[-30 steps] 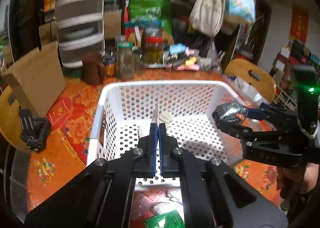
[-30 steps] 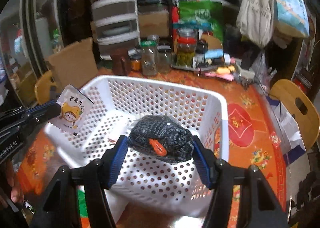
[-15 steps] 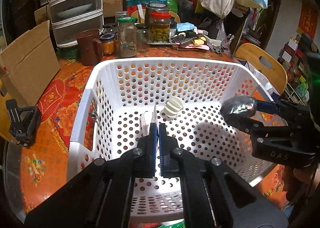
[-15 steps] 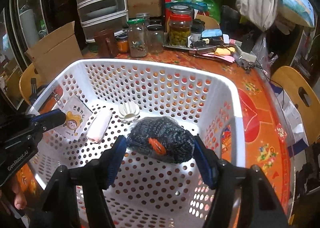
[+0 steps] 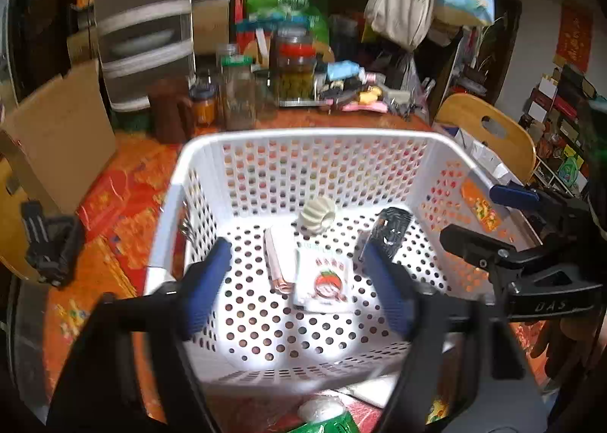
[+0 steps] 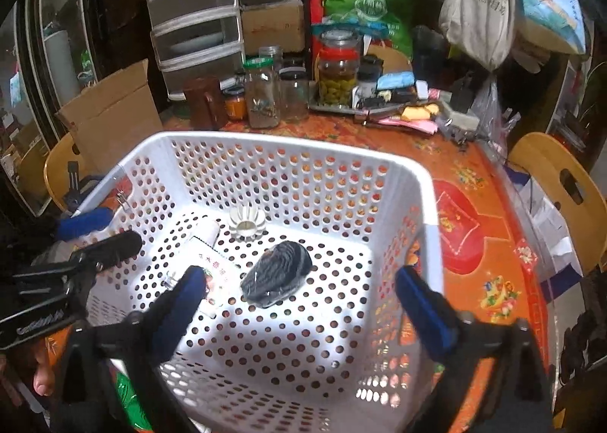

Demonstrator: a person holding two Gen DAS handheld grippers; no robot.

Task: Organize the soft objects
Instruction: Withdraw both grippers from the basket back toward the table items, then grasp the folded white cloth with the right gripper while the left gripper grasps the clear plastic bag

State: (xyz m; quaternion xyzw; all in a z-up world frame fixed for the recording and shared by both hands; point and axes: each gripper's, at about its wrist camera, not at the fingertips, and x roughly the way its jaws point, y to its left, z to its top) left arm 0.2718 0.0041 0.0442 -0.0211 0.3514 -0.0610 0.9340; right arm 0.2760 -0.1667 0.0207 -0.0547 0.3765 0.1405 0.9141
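A white perforated basket [image 5: 303, 135] [image 6: 265, 139] sits on the orange patterned table. On its floor lie a snack packet [image 5: 324, 279] [image 6: 212, 273], a dark knitted bundle [image 5: 390, 228] [image 6: 277, 273], a pale roll [image 5: 277, 262] [image 6: 206, 230] and a white ribbed round piece [image 5: 318, 214] [image 6: 246, 220]. My left gripper [image 5: 297, 285] [image 6: 96, 235] hovers above the packet, its jaws opening and gripping nothing. My right gripper [image 6: 303, 307] [image 5: 489, 218] hangs above the bundle, jaws opening wide, nothing pressed between them.
Glass jars [image 6: 261, 95] and a brown mug [image 6: 205, 101] crowd the table behind the basket. A cardboard box [image 6: 114, 118] stands at the back left, beside a plastic drawer unit [image 6: 193, 15]. A wooden chair [image 6: 561, 182] is at the right, and a green packet [image 5: 326, 425] lies before the basket.
The left gripper spread its jaws and let go of the snack packet, which now lies on the basket floor. The right gripper released the dark bundle, which dropped to the floor too.
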